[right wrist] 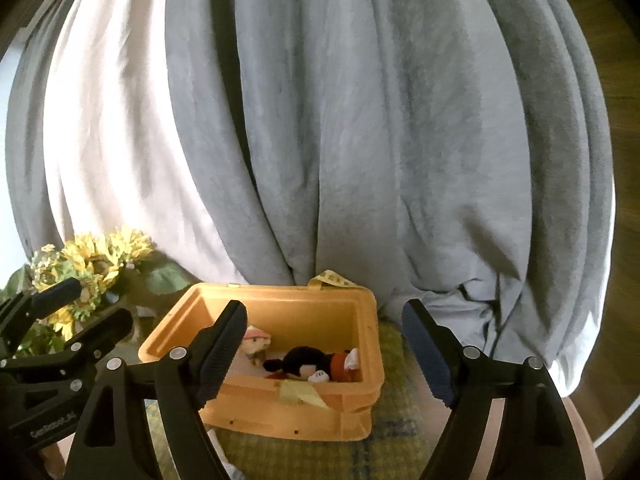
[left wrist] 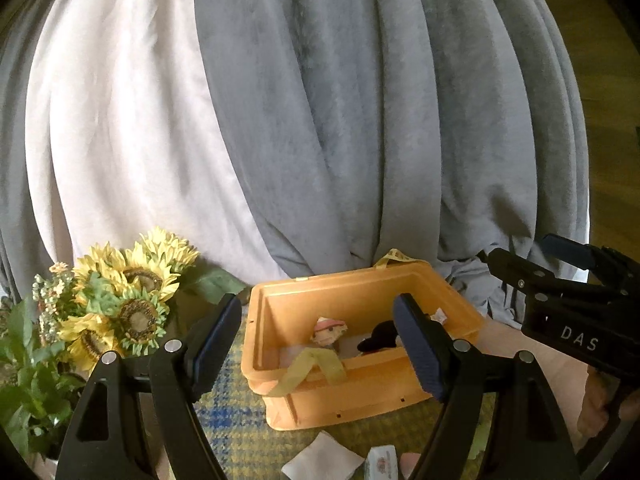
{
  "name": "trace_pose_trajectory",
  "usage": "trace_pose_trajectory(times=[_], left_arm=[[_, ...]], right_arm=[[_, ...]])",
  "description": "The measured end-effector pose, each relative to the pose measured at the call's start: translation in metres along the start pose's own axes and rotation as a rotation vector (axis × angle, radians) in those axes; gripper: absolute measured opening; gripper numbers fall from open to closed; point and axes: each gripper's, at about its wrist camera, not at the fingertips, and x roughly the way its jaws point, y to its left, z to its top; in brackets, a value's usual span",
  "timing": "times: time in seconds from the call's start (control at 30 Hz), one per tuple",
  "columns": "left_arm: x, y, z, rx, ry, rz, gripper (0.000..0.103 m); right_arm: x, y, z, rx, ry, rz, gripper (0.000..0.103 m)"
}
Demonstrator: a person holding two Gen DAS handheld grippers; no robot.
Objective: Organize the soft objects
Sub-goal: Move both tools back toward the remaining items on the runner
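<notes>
An orange plastic bin [left wrist: 352, 392] [right wrist: 280, 412] stands on a yellow-blue checked cloth in front of the curtains. Inside lie a black mouse plush [right wrist: 308, 364] [left wrist: 380, 338] and a small doll with a pink hat [left wrist: 330, 330] [right wrist: 256, 344]. A yellow ribbon [left wrist: 312, 368] hangs over the bin's near rim. My left gripper [left wrist: 320, 344] is open and empty, raised just before the bin. My right gripper [right wrist: 326, 352] is open and empty, also before the bin. A white soft square [left wrist: 324, 458] and a small printed packet [left wrist: 382, 462] lie on the cloth near the left gripper.
A bunch of artificial sunflowers [left wrist: 120, 300] [right wrist: 92, 264] stands left of the bin. Grey and white curtains [left wrist: 320, 120] [right wrist: 360, 140] hang close behind. The other gripper shows at the right edge of the left wrist view [left wrist: 568, 300] and at the left edge of the right wrist view [right wrist: 60, 340].
</notes>
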Motion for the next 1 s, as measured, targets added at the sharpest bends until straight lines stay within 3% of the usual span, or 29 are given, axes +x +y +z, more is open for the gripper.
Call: trace_pose_trajectory(times=[0.7,1.0], left_arm=[[-0.040,-0.020,-0.045,0.018,0.051,-0.004,0.078],[-0.044,-0.030,-0.072,0.078,0.052,0.024,0.078]], right_arm=[[-0.044,-0.011,-0.042,0.017,0.050,-0.046,0.081],[-0.051,-0.011,-0.066,-0.026,0.079,-0.076,0.081]])
